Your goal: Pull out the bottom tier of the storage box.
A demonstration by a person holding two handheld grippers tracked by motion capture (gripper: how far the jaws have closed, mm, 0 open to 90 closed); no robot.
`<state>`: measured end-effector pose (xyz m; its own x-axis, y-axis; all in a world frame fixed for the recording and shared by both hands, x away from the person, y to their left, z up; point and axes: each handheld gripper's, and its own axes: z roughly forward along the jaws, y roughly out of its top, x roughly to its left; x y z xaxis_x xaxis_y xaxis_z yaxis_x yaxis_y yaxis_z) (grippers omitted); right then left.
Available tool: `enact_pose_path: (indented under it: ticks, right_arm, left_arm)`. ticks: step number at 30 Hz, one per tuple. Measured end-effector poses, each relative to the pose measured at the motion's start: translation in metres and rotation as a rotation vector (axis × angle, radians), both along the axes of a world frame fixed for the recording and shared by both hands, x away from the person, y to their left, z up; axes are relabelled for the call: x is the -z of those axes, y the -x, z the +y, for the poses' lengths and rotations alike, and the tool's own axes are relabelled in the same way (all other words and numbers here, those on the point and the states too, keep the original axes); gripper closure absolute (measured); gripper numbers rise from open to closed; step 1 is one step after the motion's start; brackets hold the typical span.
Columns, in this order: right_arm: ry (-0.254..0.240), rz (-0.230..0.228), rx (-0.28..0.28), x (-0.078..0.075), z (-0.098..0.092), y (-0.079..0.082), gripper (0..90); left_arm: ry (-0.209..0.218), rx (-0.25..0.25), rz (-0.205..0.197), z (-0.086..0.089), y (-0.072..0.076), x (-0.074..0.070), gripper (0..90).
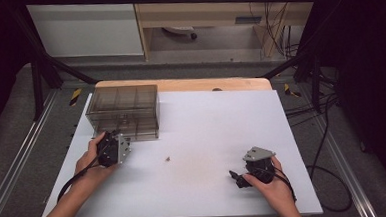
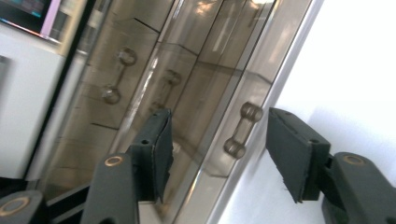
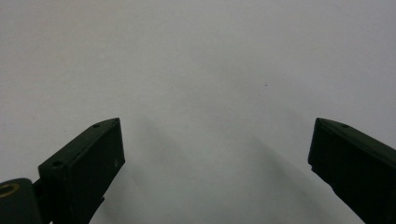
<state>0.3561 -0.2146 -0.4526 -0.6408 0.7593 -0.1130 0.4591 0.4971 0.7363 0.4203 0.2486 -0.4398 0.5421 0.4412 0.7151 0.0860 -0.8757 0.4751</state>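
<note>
A smoky see-through drawer box [image 1: 123, 112] stands at the table's back left. My left gripper [image 1: 113, 136] is right at its front face, tilted. In the left gripper view its jaws are open around a clear bar handle [image 2: 243, 130] on a drawer front, without touching it; two more handles [image 2: 119, 74] show farther along. My right gripper [image 1: 234, 177] rests low over the white table [image 1: 217, 137] at the front right, pointing left. In the right gripper view its jaws stand wide open over bare white surface [image 3: 210, 93] with nothing between them.
A tiny dark speck [image 1: 168, 159] lies on the white sheet near the middle. A wooden strip [image 1: 189, 83] edges the table's far side. Black frame bars [image 1: 44, 71] and cables [image 1: 323, 146] run along both sides on the floor.
</note>
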Motion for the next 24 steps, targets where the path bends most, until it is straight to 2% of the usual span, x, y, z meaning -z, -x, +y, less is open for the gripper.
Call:
enact_pose_path:
  ticks: [1,2,5,8,12,13,15,19,24]
  right_arm:
    - [0.0,0.001,-0.001,0.0,0.0,0.0,4.0]
    - [0.0,0.001,-0.001,0.0,0.0,0.0,4.0]
    - [-0.001,0.004,-0.001,0.0,0.0,-0.001,4.0]
    - [0.0,0.002,-0.001,0.001,0.0,-0.001,4.0]
    - [0.002,0.006,0.0,0.001,0.0,-0.001,4.0]
    - [0.002,0.006,0.0,0.001,0.0,-0.001,4.0]
    - [0.003,0.006,-0.001,0.001,0.0,-0.001,4.0]
    - [0.003,0.006,-0.001,0.002,0.001,-0.002,4.0]
    - [0.001,0.007,-0.001,0.002,0.0,-0.001,4.0]
  left_arm:
    - [0.052,-0.007,0.04,0.001,-0.005,-0.003,36.6]
    - [0.052,-0.007,0.04,0.001,-0.005,-0.003,36.0]
    - [0.122,-0.004,0.078,0.0,-0.011,-0.007,34.9]
    - [0.128,0.012,0.088,-0.002,-0.012,-0.009,33.1]
    - [0.157,0.046,0.12,-0.007,-0.016,-0.015,33.1]
    - [0.157,0.046,0.12,-0.007,-0.016,-0.015,32.8]
    - [0.195,0.053,0.143,-0.009,-0.019,-0.018,32.8]
    - [0.214,0.064,0.167,-0.011,-0.022,-0.02,32.1]
    - [0.231,0.063,0.173,-0.012,-0.024,-0.022,31.6]
